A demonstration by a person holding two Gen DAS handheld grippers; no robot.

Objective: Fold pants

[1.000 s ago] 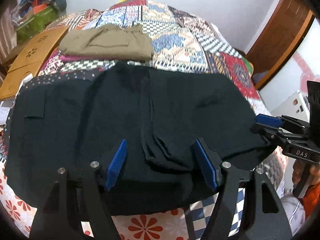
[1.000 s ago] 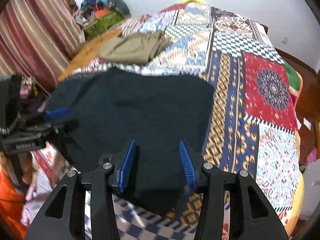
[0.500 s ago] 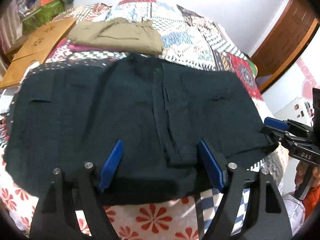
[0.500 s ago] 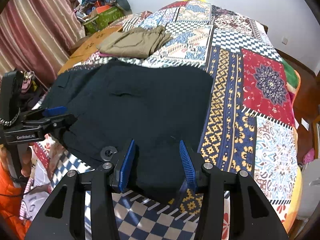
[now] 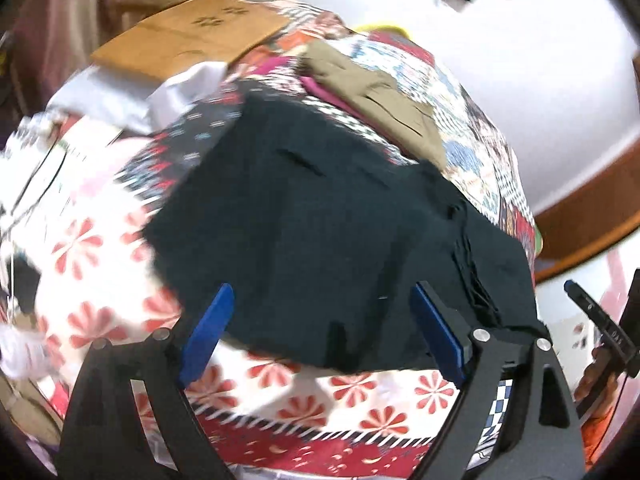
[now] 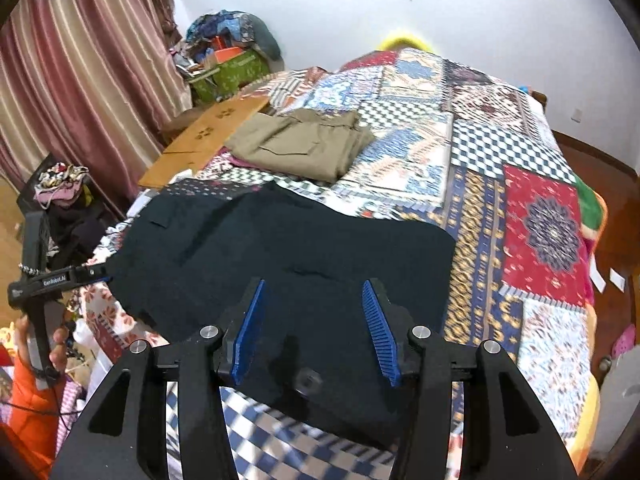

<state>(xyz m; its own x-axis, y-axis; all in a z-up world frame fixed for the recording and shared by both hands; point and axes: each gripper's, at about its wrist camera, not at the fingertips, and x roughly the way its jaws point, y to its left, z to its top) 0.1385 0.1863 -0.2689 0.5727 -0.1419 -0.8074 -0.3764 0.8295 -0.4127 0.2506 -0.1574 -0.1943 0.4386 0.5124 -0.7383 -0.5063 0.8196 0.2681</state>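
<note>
**Pants flat on the bed, both grippers empty**

Pants lie spread dark and flat on the quilt, near the bed's front edge, with their long axis running across my view from left to right. My right gripper hovers over the near hem with its jaws partway apart; cloth shows between the pads, but they are not pressing on it. My left gripper sits at the other end, and its jaws have just been opening wide, with the pants' edge showing between them but nothing gripped. From the left view, the pants run up and away to the right of the fingers, a seam ridge lying towards the right side.

I judge the next fold turns on that long axis: each hand has one end nearest to it, so I would take the left end with the left gripper and the right end with the right.

Beyond the pants, a folded khaki pair rests farther up the quilt, well apart. A green box beside the bed looks stuffed with things I cannot make out.
</note>
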